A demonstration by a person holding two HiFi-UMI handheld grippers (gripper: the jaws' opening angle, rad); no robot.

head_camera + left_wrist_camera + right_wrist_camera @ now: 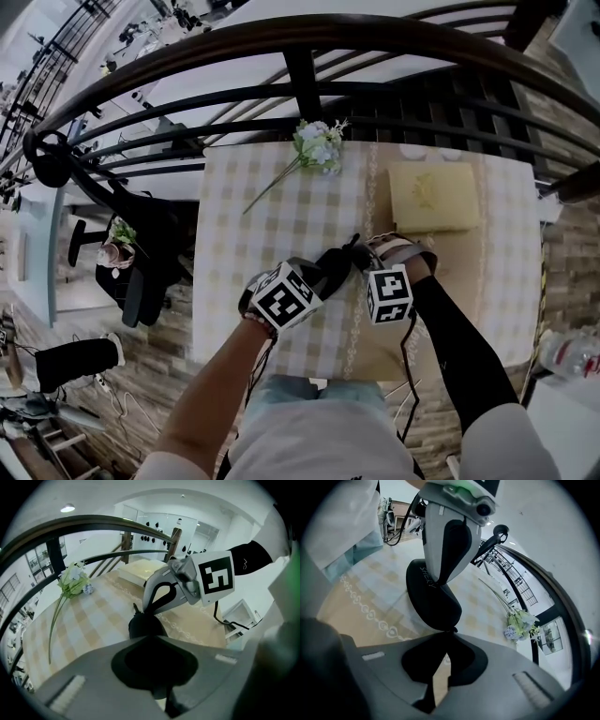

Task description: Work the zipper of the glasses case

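The black glasses case (342, 259) is held above the checked tablecloth (272, 216), between my two grippers. My left gripper (328, 269) is shut on the case's body; in the left gripper view the case (146, 624) sits just beyond its jaws (148, 638). My right gripper (360, 247) comes in from the right and is shut at the case's end. In the right gripper view its tips (451, 633) pinch the small zipper pull (452, 629) at the case's (435, 603) lower end, while the left gripper's fingers (446, 541) clamp the case from above.
A bunch of artificial flowers (317, 145) lies at the table's far side and a pale yellow box (431, 195) at its far right. A dark curved railing (300, 80) runs behind the table. Left of the table stands a black chair (141, 258).
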